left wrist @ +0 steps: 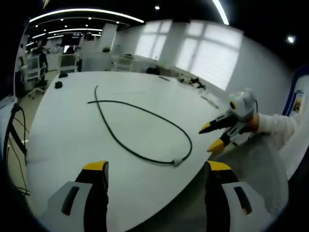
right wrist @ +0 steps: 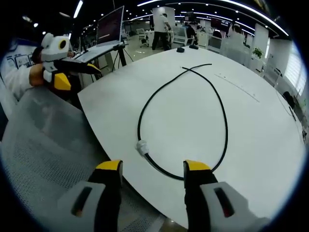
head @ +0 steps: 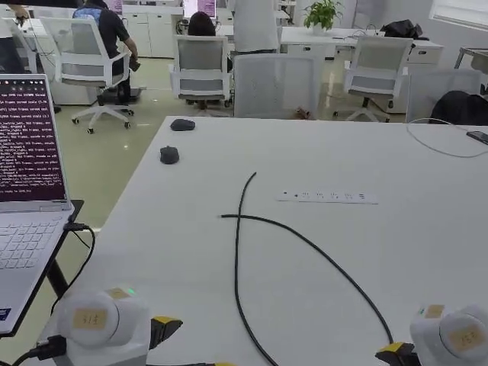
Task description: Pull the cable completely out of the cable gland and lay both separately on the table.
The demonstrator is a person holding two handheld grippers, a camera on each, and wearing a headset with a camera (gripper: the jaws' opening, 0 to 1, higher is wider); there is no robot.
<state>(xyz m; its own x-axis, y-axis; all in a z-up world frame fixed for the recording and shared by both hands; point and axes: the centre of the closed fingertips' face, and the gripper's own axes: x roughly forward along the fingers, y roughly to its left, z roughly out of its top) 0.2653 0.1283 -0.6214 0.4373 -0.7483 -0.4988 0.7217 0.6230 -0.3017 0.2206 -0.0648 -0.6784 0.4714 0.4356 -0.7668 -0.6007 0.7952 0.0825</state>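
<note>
- Head view: your table (head: 427,229) carries the black cable (head: 305,242), which lies in a wide loop and crosses over itself at the far side.
- Right gripper view: the cable gland (right wrist: 142,146) sits on one end of the cable, lying on the table near the front edge, just ahead of the jaws.
- Your right gripper (right wrist: 152,165) has its fingers wide apart and grips nothing.
- Your left gripper (left wrist: 157,166) also has its fingers apart and empty, at the table edge beside the laptop (head: 30,229).
- Both grippers are apart from the cable.
</note>
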